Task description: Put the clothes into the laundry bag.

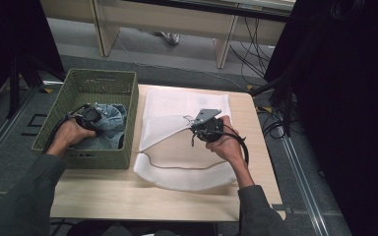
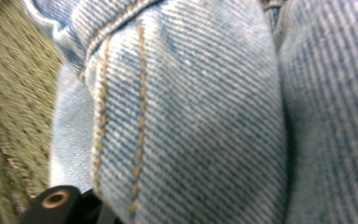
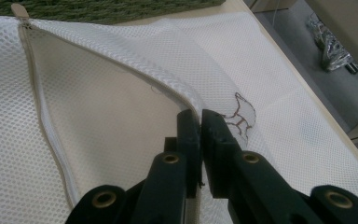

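Observation:
Light blue jeans [image 1: 109, 120] lie crumpled in a green woven basket [image 1: 103, 78] at the table's left. My left gripper [image 1: 89, 115] is down in the basket, pushed into the jeans. In the left gripper view a bunched fold of jeans [image 2: 191, 116] with orange stitching rises from between the jaws and hides their tips. A white mesh laundry bag [image 1: 177, 167] lies flat beside the basket. My right gripper [image 1: 197, 129] is shut on the bag's zipper edge and holds the mouth lifted. In the right gripper view the gripper [image 3: 200, 116] pinches the mesh bag [image 3: 261, 70] at its rim.
The basket wall [image 2: 9, 116] is close on the left of the jeans. The wooden table [image 1: 128, 196] shows bare in front of the bag. A dark curtain [image 1: 344, 98] stands to the right, and cables [image 1: 275, 123] run on the floor beyond the table edge.

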`<state>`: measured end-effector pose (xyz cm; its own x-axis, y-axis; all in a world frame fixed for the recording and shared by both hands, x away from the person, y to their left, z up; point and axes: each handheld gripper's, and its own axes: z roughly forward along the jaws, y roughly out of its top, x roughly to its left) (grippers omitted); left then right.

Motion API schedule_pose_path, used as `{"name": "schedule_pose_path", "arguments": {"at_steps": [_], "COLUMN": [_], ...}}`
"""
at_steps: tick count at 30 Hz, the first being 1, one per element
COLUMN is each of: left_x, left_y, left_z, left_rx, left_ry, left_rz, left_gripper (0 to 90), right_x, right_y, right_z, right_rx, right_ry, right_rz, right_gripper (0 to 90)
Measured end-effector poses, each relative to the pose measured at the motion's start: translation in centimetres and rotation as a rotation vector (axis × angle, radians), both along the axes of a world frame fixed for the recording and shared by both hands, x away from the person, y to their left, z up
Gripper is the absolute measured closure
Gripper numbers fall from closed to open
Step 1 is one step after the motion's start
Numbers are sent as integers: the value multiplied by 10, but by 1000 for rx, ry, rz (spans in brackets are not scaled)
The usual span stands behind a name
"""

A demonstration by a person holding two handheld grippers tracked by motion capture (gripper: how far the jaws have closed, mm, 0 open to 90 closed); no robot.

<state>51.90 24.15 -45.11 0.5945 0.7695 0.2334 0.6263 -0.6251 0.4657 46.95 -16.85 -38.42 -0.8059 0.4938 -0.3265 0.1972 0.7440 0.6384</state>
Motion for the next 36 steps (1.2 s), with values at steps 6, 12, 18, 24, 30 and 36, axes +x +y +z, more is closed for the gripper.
{"name": "schedule_pose_path", "arguments": {"at_steps": [6,12,18,24,30,36], "left_x": [-13,-31,-47,-73,-102,-126], "left_y": [9,12,17,15,9,-7], "left_z": [38,83,119,159,190,200], "left_rx": [-76,-141,-188,-242,-303,-359], "left_ry": [-77,-124,-168,-192,-213,-196], "left_rz": [5,-26,-30,-104,-169,-248], "left_gripper": [685,686,685,684,683,682], "right_x": [2,0,1,-1,-1,-1], "right_y": [-2,0,-2,-2,-3,-4], "right_z": [2,2,3,4,7,12], "right_rx": [7,8,14,22,29,32], "right_ry": [-8,-7,-17,-9,-14,-35], "right_rz": [9,-3,-9,-23,-30,-24], "right_gripper": [870,870,870,871,874,877]}}
